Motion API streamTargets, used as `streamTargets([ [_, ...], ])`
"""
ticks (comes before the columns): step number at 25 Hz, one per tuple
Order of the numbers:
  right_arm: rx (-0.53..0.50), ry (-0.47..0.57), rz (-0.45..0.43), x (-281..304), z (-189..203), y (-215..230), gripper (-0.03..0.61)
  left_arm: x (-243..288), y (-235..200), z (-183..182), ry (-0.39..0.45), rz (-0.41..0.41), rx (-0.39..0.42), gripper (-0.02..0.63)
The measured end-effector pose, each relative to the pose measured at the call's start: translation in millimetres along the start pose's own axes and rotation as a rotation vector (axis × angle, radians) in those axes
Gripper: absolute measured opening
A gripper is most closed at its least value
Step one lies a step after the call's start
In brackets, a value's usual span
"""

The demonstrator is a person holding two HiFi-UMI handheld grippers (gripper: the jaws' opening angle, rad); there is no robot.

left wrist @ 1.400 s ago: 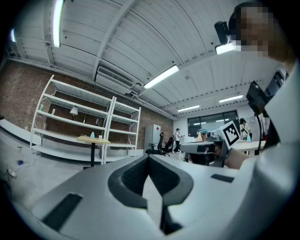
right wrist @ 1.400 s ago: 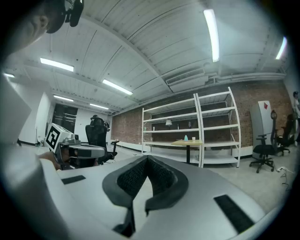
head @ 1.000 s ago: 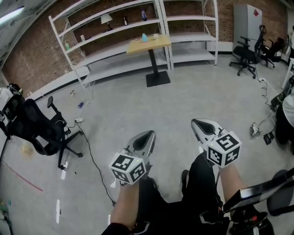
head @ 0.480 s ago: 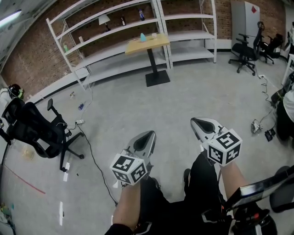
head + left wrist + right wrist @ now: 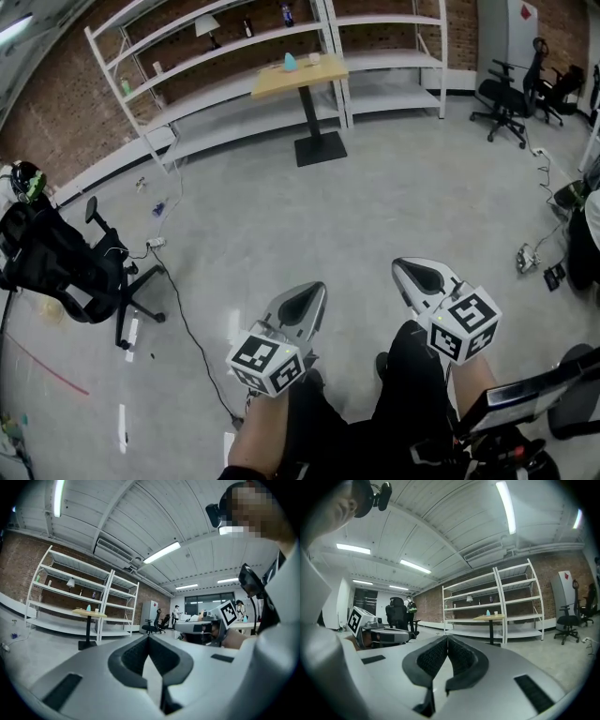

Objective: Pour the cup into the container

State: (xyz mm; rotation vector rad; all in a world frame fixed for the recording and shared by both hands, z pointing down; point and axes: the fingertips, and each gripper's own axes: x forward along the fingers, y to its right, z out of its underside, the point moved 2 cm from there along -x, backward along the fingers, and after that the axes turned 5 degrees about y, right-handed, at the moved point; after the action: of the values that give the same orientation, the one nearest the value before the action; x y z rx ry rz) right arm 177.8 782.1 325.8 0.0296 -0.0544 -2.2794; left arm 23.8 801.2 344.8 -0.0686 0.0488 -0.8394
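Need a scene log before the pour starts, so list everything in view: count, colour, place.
shelves: two units, white, along the brick wall
table: one, wooden top on a black post, in front of the shelves
cup: one, white, on the table
blue object: one, on the table beside the cup
chairs: three, black, one at left, two far right
cabinet: one, pale grey, far right
cable: one, black, on the floor at left
left gripper: grey, shut, empty, low centre
right gripper: grey, shut, empty, to its right
legs: black trousers, bottom
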Motion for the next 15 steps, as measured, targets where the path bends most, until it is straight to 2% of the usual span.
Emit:
streamTargets([
  [4, -0.012, 0.015, -0.006, 16.6, -8.8, 1.4, 0.002, 4.8, -12.1, -2.6, -0.017, -0.005, 0.009, -0.008],
  [11, -0.053, 0.037, -0.014, 37.0, -33.8, 12.5, 0.002, 10.4, -38.1, -24.7, 0.025, -0.051, 0.033, -0.008],
  [15, -0.041, 0.051, 0.013, 57.2, -33.7, 28.0, 0.002, 30.6, -61.5, -20.2, 0.011, -0.028, 0.024, -0.008],
])
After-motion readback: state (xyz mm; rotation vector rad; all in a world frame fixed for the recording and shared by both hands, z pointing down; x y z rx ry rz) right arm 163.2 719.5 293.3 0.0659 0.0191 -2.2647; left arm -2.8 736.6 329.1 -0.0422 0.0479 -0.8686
